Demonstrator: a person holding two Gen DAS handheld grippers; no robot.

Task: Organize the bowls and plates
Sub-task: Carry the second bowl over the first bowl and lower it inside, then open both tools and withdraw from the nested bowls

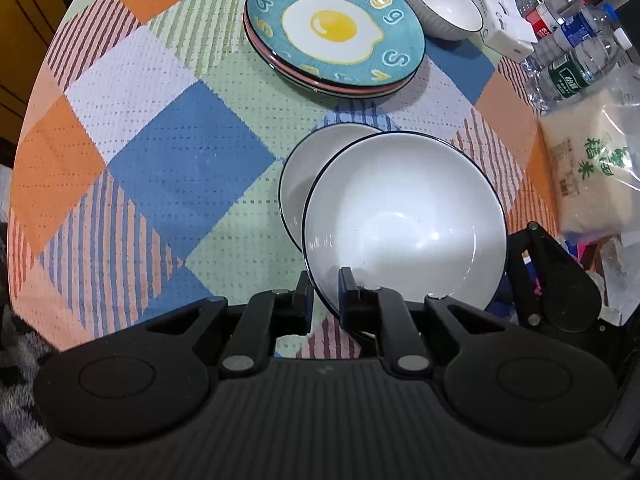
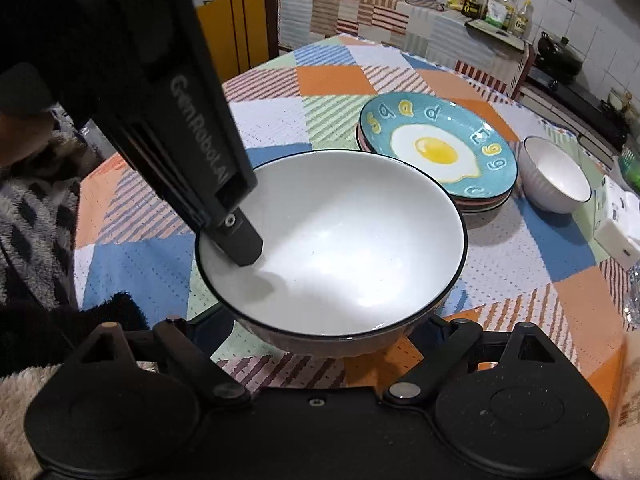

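I have the big white bowl point(image 1: 404, 216) pinched by its near rim in my left gripper point(image 1: 326, 292), jaws nearly closed, one finger inside the wall and one outside. It hangs tilted over a second white bowl point(image 1: 298, 176) of the same kind, which rests on the tablecloth point(image 1: 180, 152) and peeks out on the bowl's left. My right gripper point(image 2: 320, 320) sits low at the bowl's near side with its arms spread wide; its fingertips are hidden under the bowl, so I cannot tell whether they grip it or only stand by. Beyond the bowl the plates point(image 1: 334, 30) are already stacked, the blue egg plate on top of pink-rimmed ones, so that part looks done. Just beside that stack, on the side away from me, a smaller ribbed bowl point(image 1: 446, 6) stands alone. I judge the job about halfway along: this bowl wants nesting into the one below, and the small bowl is left to be dealt with. The round table wears a patchwork cloth of orange, blue, green and stripes. To the bowl's right lie a rice bag point(image 1: 592, 168), water bottles point(image 1: 572, 68) and a white box point(image 1: 504, 24). Behind the table is a kitchen counter point(image 2: 400, 12) with cookers, oil bottles and a tiled wall.
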